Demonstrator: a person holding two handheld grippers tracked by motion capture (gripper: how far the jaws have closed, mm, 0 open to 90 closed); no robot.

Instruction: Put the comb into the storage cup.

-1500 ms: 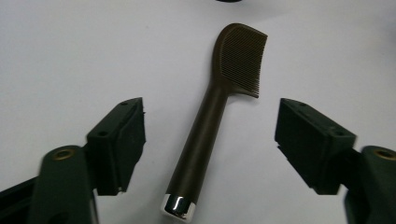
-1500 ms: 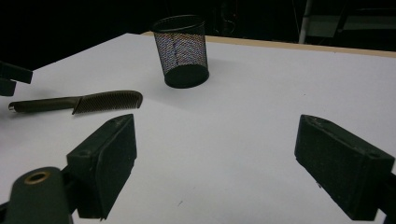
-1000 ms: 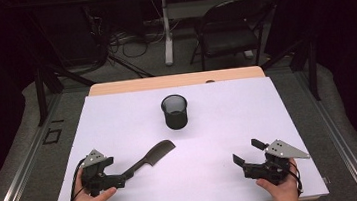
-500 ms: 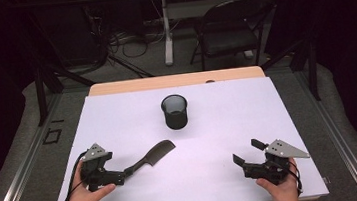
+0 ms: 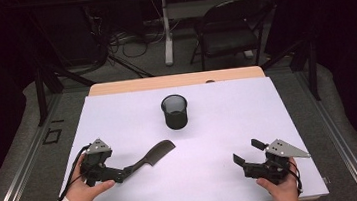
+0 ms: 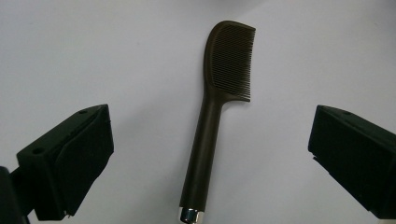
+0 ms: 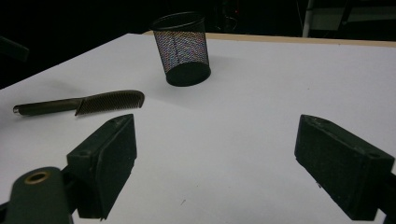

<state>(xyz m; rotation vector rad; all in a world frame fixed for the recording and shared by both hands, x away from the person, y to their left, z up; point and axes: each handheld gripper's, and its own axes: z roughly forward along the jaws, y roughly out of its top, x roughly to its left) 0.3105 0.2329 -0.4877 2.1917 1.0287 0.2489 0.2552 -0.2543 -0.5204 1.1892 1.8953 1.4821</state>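
A black comb (image 5: 153, 155) is lying flat on the white table (image 5: 219, 126) at the near left, its long axis running slantwise: the toothed head is pointing toward the far right, toward the mesh cup (image 5: 175, 111) standing upright well beyond it near the table's middle, while the handle end is pointing back at the left gripper (image 5: 119, 175). That gripper is hovering right at the handle's tip with its jaws standing wide apart and gripping nothing; in the left gripper view the comb (image 6: 219, 112) is lining up squarely in the gap between the two black jaws, handle nearest and teeth farthest, with clear table showing on either side of it. The right gripper (image 5: 241, 163) is waiting at the near right, well apart from the comb, its jaws likewise spread and empty, and in its own view the comb (image 7: 81, 105) is lying far off to the left. The left hand (image 5: 82, 188) is plainly the nearer one, and a straight push along the handle's line looks like all a grasp would be needing.
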